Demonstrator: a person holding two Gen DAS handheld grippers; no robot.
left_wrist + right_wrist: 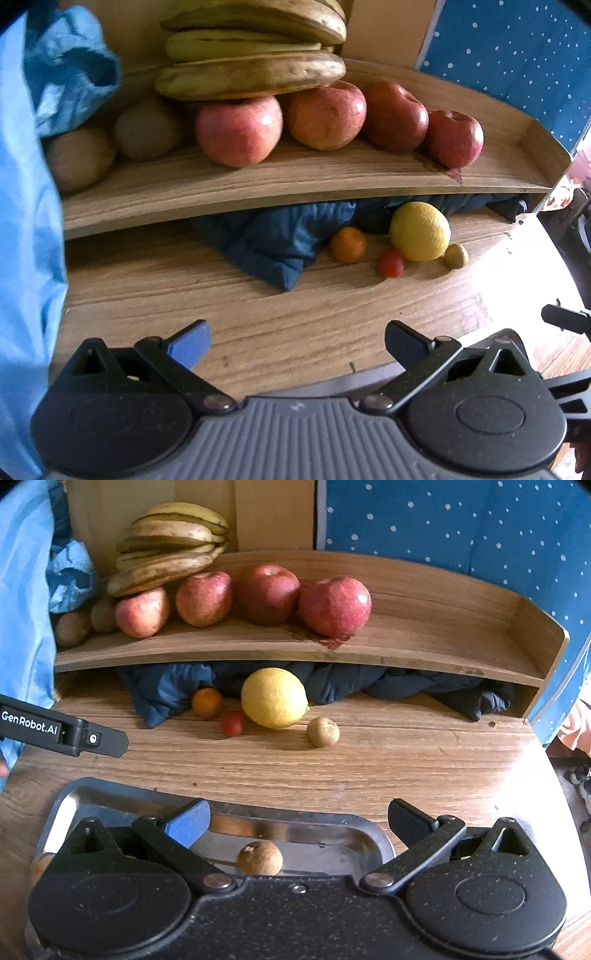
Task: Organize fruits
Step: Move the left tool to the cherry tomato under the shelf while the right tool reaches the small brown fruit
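We have both grippers spread wide and empty: the left gripper (297, 341) hovers over the wooden bench (258, 306), the right gripper (299, 821) above the shiny metal tray (332, 840), where one small brown round fruit (260, 857) already lies. We judge ourselves between picks. Loose on the bench remain the big yellow lemon (274, 698), small orange citrus (207, 702), red cherry tomato (233, 722) and another small brown fruit (323, 732); next we reach forward for one.

Dark blue padded cloth (166, 690) bunched under wooden shelf (424, 642), crumpled light blue bag (70, 576) at left, dotted blue fabric (461, 528) behind.
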